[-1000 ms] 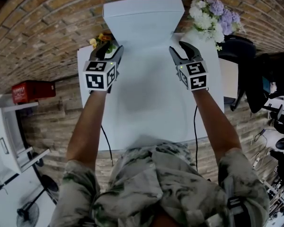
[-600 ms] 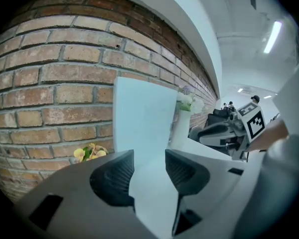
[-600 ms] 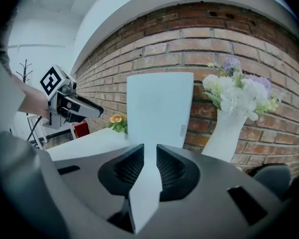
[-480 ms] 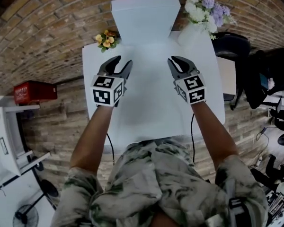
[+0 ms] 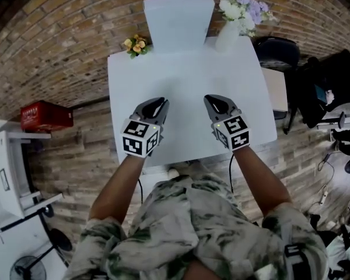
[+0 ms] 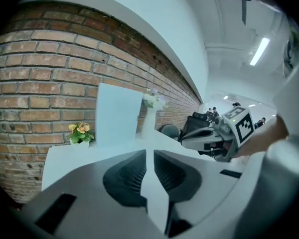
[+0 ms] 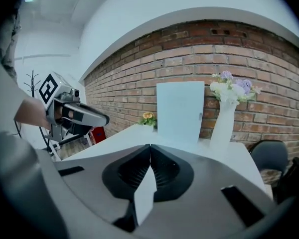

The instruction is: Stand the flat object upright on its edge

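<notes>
A white flat board (image 5: 178, 22) stands upright at the table's (image 5: 181, 80) far edge. Over the near edge, the left hand-held gripper (image 5: 156, 104) has just been closing and is empty, with a narrow gap left between its jaws. The right hand-held gripper (image 5: 217, 102) has closed fully on nothing.

We have pulled the left gripper (image 5: 156, 103) and right gripper (image 5: 216, 100) back from the panel (image 5: 178, 22) ahead. Both jaws have just been closing, empty, and the right's now meet.

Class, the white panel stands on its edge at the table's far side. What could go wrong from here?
The white panel stands unheld on its thin bottom edge; a bump to the table could tip it forward. The vase of flowers stands close beside it, so a falling panel might knock it over.
</notes>
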The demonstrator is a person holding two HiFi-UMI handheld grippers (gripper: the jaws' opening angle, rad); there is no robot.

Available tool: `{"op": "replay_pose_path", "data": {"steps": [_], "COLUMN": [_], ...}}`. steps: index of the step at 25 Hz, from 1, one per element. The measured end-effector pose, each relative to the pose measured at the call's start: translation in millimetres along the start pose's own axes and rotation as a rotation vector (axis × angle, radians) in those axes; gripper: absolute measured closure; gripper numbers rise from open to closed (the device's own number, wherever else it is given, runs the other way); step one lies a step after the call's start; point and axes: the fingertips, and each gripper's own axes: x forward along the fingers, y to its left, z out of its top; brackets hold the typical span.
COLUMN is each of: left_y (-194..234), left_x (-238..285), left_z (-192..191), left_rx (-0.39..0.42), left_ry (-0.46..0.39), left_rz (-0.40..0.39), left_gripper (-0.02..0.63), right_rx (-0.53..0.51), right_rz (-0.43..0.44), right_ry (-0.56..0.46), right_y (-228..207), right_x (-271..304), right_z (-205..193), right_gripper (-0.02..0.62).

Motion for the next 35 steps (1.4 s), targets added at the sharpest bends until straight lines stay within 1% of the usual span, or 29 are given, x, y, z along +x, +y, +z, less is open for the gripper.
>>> {"op": "replay_pose_path", "data": {"steps": [5,8,13,18,23,27,35], "left_y": [-44.5,-67.9,-100.2,-127.9,-139.6,-145.3,-150.1], "left_x": [-44.8,-69.6,-108.3,-143.8,-174.2,-195.0,-219.2], "left_z": [-25.2,-37.5,-52.4,-73.3,-88.3,-97.7,-114.3], "left_rx": [0.011,0.022,0.008,-0.008,-0.040,-0.041,-0.069], "left_ry": [0.025,0.036,0.041,0.058,0.053,0.050,0.041], "left_rz": [-0.062,-0.094,-0.141,-0.177,-0.180,-0.178,-0.177], "left_gripper": [0.566,0.577,0.581,0.581,0.581,0.581,0.581], "right_rx": [0.012,0.019,0.040,0.052,0.061,0.065,0.056], "right_rz": [0.033,0.038,0.063,0.116,0.138,0.139,0.137], "right_ry": [0.016,0.017,0.021,0.020,0.009,0.006,-0.012], "right_y": [46.0,67.2,104.6,145.1,169.7,183.8,201.9], "right_x": [-49.0,-75.9,-113.0,-144.9,-171.3,-188.7,-206.2], "right_z": [-23.7,-34.9,-48.6,-56.1,-60.0,-64.1,-67.3], "right_gripper": [0.572,0.574,0.574,0.574,0.574,0.574,0.574]}}
